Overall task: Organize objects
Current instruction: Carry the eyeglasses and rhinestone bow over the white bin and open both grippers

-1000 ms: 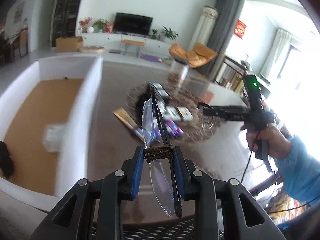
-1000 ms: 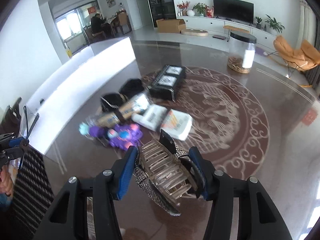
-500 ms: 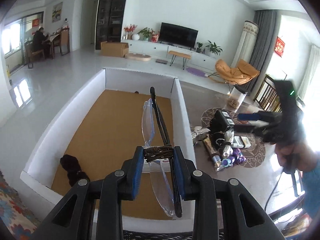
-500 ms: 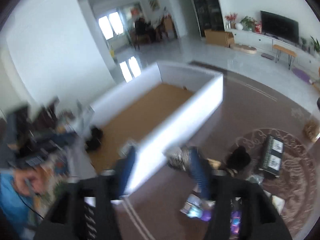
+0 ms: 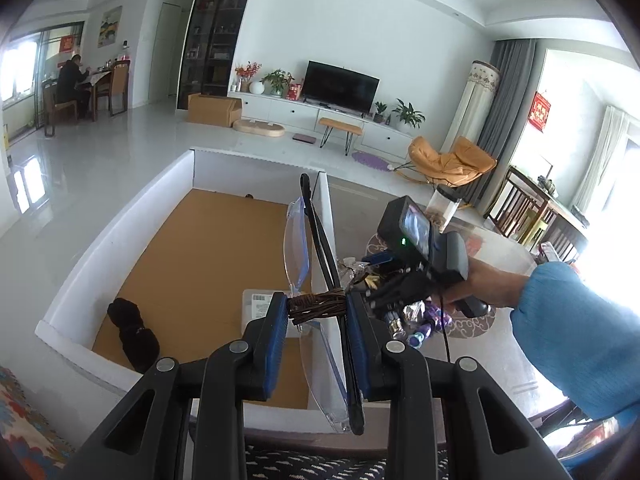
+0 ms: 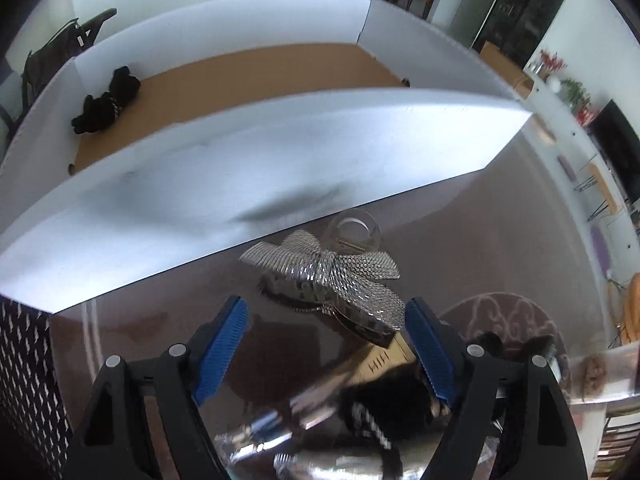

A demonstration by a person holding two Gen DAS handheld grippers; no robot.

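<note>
My left gripper (image 5: 317, 316) is shut on a pair of clear safety glasses (image 5: 297, 252) and a brown woven band (image 5: 316, 305), held above the white-walled box (image 5: 120, 236) with a brown floor. My right gripper (image 6: 326, 356) is open; a silver mesh hair clip (image 6: 332, 280) lies on the glossy table between and just beyond its fingers, close to the box's outer wall (image 6: 200, 184). In the left wrist view the right gripper (image 5: 400, 276) hovers just right of the box.
Inside the box lie a black cloth bundle (image 5: 134, 330), also in the right wrist view (image 6: 106, 100), and a clear packet (image 5: 260, 308). A pile of small objects (image 5: 408, 316) sits on the table. A clear jar (image 5: 442, 210) stands farther back.
My left gripper swung from the table to over the box with the glasses. My right gripper carried the silver clip toward the box, opened, and the clip now lies on the table.
</note>
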